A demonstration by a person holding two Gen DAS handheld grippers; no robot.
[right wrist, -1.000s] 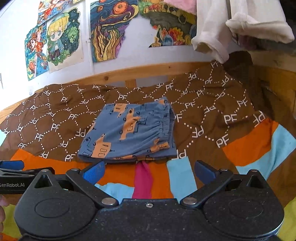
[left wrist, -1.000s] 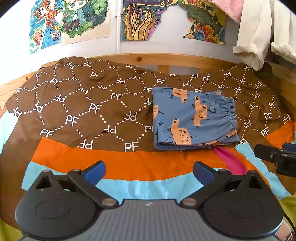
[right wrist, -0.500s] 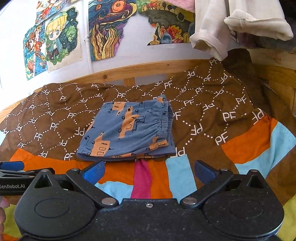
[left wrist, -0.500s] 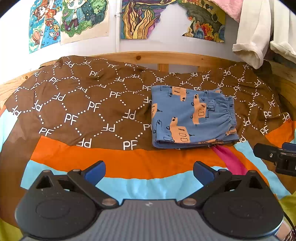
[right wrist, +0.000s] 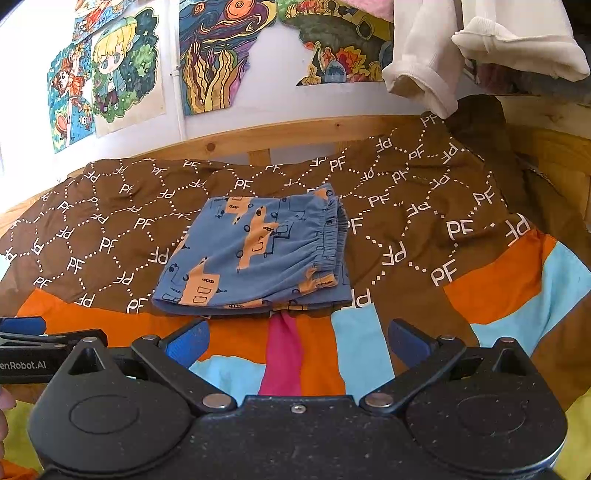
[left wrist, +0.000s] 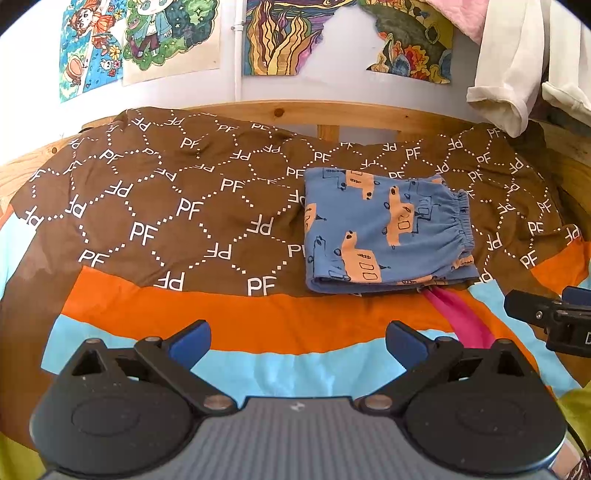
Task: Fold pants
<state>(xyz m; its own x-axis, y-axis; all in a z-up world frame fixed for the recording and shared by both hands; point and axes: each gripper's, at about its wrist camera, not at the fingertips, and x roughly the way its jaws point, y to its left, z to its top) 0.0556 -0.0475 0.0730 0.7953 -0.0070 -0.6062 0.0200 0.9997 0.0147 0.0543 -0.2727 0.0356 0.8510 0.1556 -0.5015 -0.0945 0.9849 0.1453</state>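
Observation:
The blue pants (left wrist: 384,232) with orange vehicle prints lie folded into a compact rectangle on the brown PF-patterned blanket (left wrist: 166,206), elastic waistband to the right. In the right wrist view the same pants (right wrist: 258,251) sit just beyond the fingers. My left gripper (left wrist: 297,341) is open and empty, hovering over the orange and light-blue stripes, well short of the pants and to their left. My right gripper (right wrist: 295,341) is open too, nothing between its blue pads, just in front of the pants' near edge. Each gripper shows at the edge of the other's view.
A wooden bed rail (left wrist: 332,114) runs behind the blanket, with drawings (left wrist: 147,33) on the white wall above. Cream garments (right wrist: 424,55) hang at the upper right. A fingertip (right wrist: 5,402) shows at the left edge. Yellow-green fabric (left wrist: 576,410) lies near the front.
Both grippers have drawn back and risen slightly, so the pants sit a little lower and farther in each view. The pants stay still; both grippers remain open.

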